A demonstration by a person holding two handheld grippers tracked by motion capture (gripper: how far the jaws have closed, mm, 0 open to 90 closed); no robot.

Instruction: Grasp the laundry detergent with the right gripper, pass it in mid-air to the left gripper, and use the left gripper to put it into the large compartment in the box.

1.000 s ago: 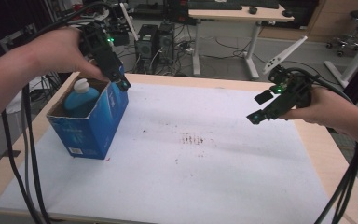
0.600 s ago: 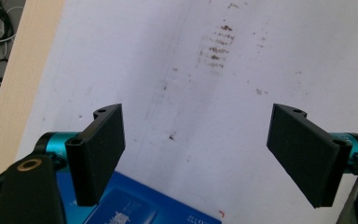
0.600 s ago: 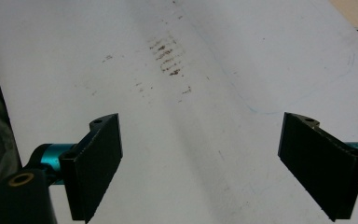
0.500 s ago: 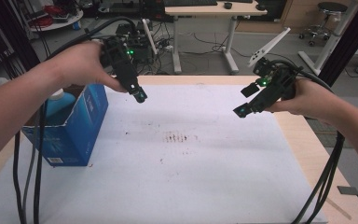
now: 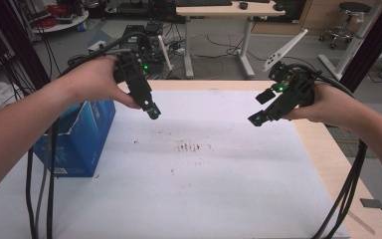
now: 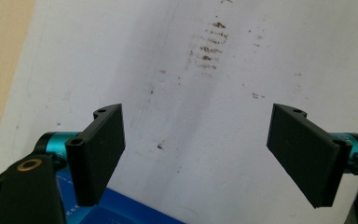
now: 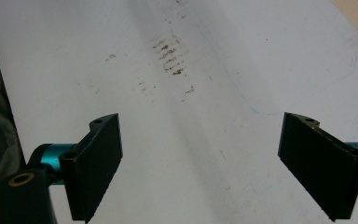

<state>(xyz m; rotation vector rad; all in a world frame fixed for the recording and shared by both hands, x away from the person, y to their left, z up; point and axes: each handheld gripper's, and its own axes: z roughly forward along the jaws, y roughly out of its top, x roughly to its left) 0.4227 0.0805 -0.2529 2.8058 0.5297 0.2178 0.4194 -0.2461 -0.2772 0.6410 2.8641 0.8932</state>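
Blue cardboard box (image 5: 82, 137) standing upright at the left edge of the counter (image 5: 328, 164), on the white sheet (image 5: 204, 189) that covers most of the top. Partly hidden behind the person's left forearm in the high view; a blue corner of it also peeking in at the bottom of the left gripper view (image 6: 121, 210). Contents not visible from here.

Left gripper (image 5: 152, 111) held in the air just to the right of the box's top, jaws spread wide, nothing between them, pointing down at the sheet. Right gripper (image 5: 258, 117) likewise wide open and empty, hovering well apart from the box over the right half of the sheet. Faint brown smudges (image 5: 191, 147) on the sheet between the two.

Likely handling, judged from looks: thin printed card, so light when empty but possibly weighted by whatever sits inside; walls stiff enough along the folds, soft and prone to buckling in the middle of a panel. Glossy print probably a little slippery against flat pads. Best hold probably on a top edge near a corner, one pad inside and one outside the wall, or one gripper on each of two opposite walls for a steady lift. Risk of crushing with a hard squeeze, of tipping with a one-sided pull.
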